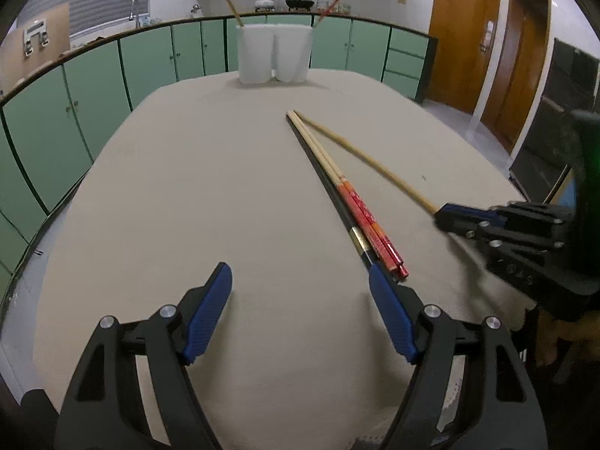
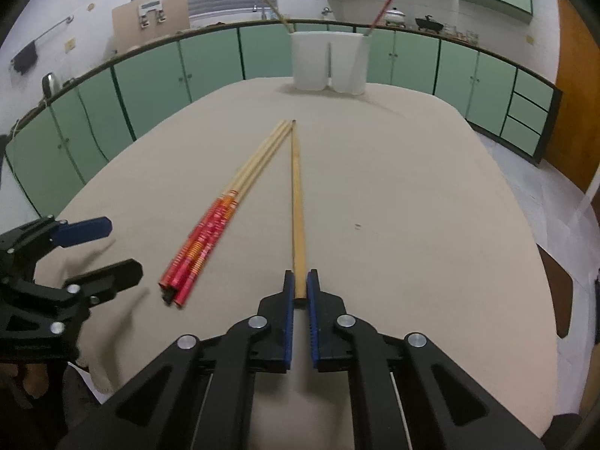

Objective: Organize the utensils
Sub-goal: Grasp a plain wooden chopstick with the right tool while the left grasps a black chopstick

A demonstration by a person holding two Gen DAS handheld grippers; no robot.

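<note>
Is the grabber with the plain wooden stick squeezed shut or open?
Shut. The right gripper has both blue pads pressed against the plain wooden chopstick.

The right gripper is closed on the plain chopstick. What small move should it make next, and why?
Probably lift it slightly. The right gripper pinches only the near end of the plain wooden chopstick, whose far tip still touches the red-handled chopsticks on the table. A similar chopstick already stands in the white holder.
</note>
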